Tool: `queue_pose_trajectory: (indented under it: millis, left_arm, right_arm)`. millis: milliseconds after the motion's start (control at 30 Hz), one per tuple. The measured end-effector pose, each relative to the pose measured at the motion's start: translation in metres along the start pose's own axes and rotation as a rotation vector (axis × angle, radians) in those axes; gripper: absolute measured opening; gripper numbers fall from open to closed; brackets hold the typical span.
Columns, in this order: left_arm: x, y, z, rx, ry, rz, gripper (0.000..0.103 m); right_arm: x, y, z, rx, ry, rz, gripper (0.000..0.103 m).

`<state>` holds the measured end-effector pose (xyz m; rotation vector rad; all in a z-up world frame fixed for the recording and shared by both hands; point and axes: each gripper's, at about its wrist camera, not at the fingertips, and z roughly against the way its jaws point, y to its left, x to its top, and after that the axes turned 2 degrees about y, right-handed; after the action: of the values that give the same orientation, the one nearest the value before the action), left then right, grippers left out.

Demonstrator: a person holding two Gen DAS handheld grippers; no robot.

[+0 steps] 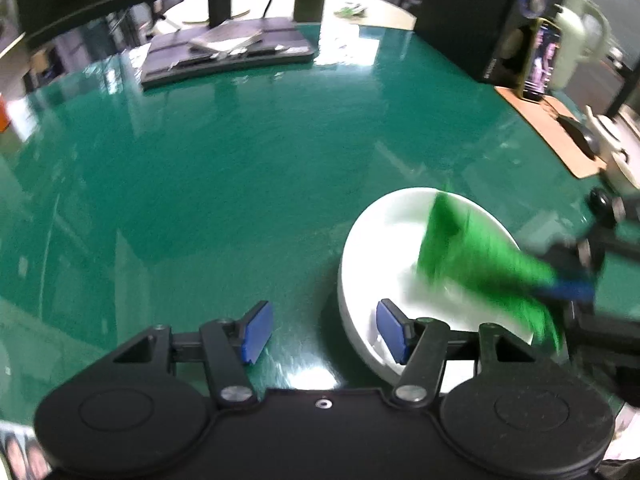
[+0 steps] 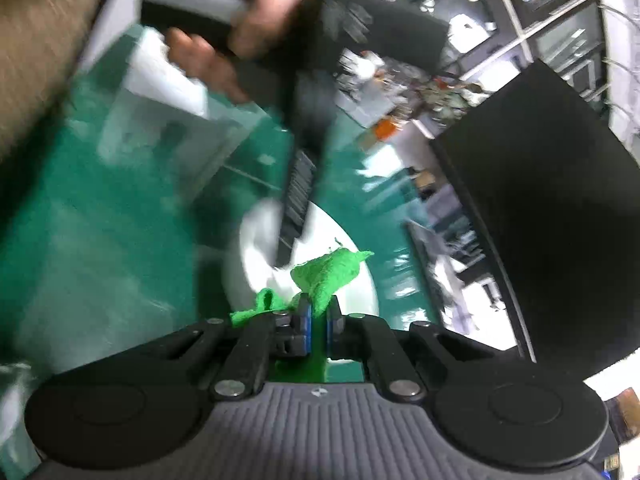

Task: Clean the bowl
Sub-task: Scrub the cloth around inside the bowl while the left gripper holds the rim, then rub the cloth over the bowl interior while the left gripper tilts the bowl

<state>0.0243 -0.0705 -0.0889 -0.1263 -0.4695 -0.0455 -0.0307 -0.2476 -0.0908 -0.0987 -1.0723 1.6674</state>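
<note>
The right gripper (image 2: 316, 322) has its blue pads pressed together on a green cloth (image 2: 326, 274); the cloth bunches just ahead of the fingertips and a strip of it trails back between the fingers toward the body. Directly ahead of it lies the white bowl (image 2: 256, 240) on the green counter (image 2: 100, 220), with the cloth hanging over the bowl's inside. Beyond the bowl, blurred, the left gripper (image 2: 304, 184) reaches down to the bowl's far rim, held by a hand (image 2: 248, 28).

The left gripper (image 1: 318, 332) is spread wide and holds nothing. Its right pad (image 1: 394, 336) sits inside the bowl (image 1: 380, 248) at the near rim, while its left pad sits outside over bare counter (image 1: 200, 168); whether either pad touches the rim cannot be told. Ahead and to the right, the cloth (image 1: 480, 256) is smeared with motion across the bowl's interior, pinched by the right gripper (image 1: 568, 290) entering from the right. Far ahead on the counter rests a dark keyboard (image 1: 228, 56).
</note>
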Motion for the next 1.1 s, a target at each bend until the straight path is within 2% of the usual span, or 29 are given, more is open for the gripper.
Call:
queue_pose_trajectory:
  millis: [67,167,233,267,367,467,600,733,833,900,967,1000,1033,1100]
  left_arm:
    - [-0.002,-0.006,0.002,0.033,0.000,0.015,0.058]
    - [-0.003,-0.012,0.003,0.080,0.001,0.049,0.058]
    - [-0.004,-0.017,0.004,0.105,-0.003,0.065,0.058]
    - [-0.006,-0.019,0.005,0.115,-0.005,0.078,0.058]
    - [-0.011,-0.025,0.008,0.132,-0.002,0.104,0.058]
    - [-0.017,-0.035,0.011,0.135,0.008,0.110,0.058]
    - [-0.017,-0.050,0.017,0.159,0.028,0.067,0.046]
    - [-0.009,-0.042,0.020,0.181,0.006,0.083,0.046]
    - [0.000,-0.036,0.010,0.167,0.051,0.073,0.047]
    - [0.003,-0.037,0.007,0.152,0.053,0.065,0.048]
    - [0.005,-0.039,0.005,0.147,0.052,0.064,0.060]
    - [0.005,-0.040,0.002,0.155,0.068,0.073,0.083]
    - [0.006,-0.041,-0.002,0.166,0.088,0.084,0.101]
    - [0.002,-0.041,-0.008,0.155,0.116,0.115,0.103]
  right_arm:
    - [-0.003,-0.001,-0.001,-0.006,-0.017,0.007,0.007]
    - [-0.002,0.011,0.015,0.065,-0.119,0.027,0.007]
    - [-0.004,0.013,0.024,0.081,-0.177,0.011,0.007]
    - [-0.008,0.012,0.026,0.078,-0.180,0.005,0.007]
    - [-0.029,0.008,0.020,-0.012,-0.169,0.043,0.007]
    - [-0.040,-0.007,0.002,-0.042,-0.164,0.025,0.007]
    - [-0.034,-0.012,-0.008,-0.012,-0.160,0.052,0.007]
    - [-0.031,-0.004,0.002,-0.012,-0.172,0.063,0.007]
    - [-0.028,0.005,0.011,-0.022,-0.175,0.062,0.008]
    - [-0.027,0.007,0.015,-0.022,-0.171,0.057,0.009]
    - [-0.026,0.006,0.016,-0.021,-0.169,0.055,0.011]
    - [-0.026,0.007,0.016,-0.022,-0.170,0.057,0.012]
    - [-0.025,0.006,0.015,-0.022,-0.171,0.055,0.012]
    - [-0.023,0.005,0.012,-0.022,-0.173,0.043,0.012]
